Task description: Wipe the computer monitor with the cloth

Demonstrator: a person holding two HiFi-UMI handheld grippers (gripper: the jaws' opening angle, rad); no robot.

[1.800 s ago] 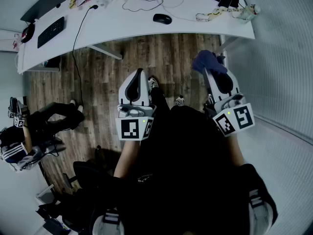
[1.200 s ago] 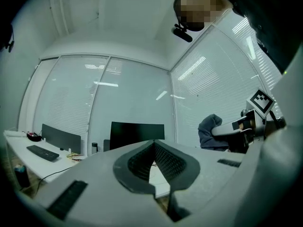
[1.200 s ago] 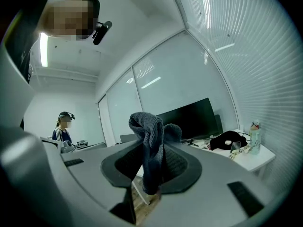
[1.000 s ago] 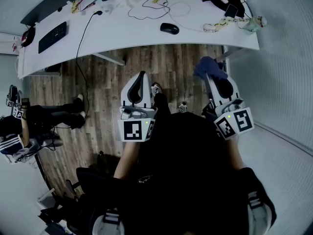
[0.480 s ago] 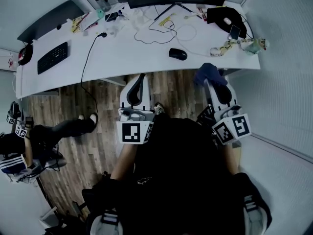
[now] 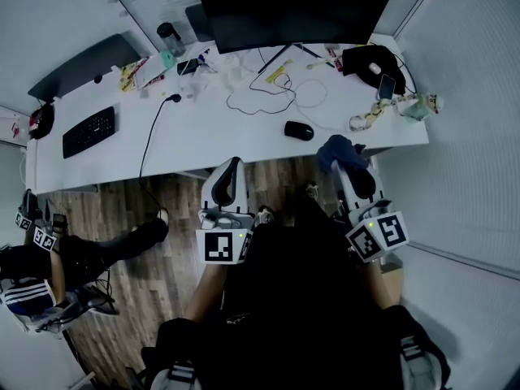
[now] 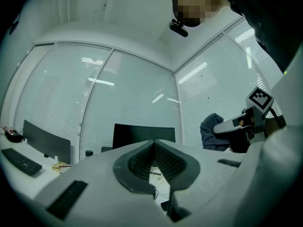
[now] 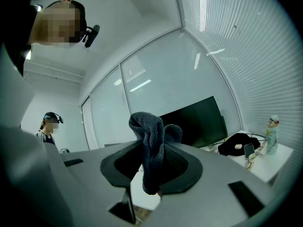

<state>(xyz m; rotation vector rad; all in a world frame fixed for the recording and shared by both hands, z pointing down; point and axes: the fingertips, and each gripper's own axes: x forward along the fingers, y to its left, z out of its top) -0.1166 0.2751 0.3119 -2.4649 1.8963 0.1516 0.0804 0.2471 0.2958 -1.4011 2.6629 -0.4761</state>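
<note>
Two grippers hovering short of the white desk [image 6: 203, 136].
Right gripper [image 6: 348, 167] is clamping the dark blue cloth [image 6: 335, 149] at centre right; left gripper [image 6: 231, 166] is pressing its jaws together, empty; the black monitor [image 6: 292, 10] is standing top centre.

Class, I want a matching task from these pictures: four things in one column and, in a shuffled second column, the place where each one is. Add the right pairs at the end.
Things
1. cloth
2. monitor
3. keyboard
4. mouse

Places
A. at the back of the desk, screen dark
B. pinched between the jaws of the right gripper
C. on the left part of the desk
D. near the desk's front edge, between the two grippers in the head view

Pairs: 1-B, 2-A, 3-C, 4-D
</note>
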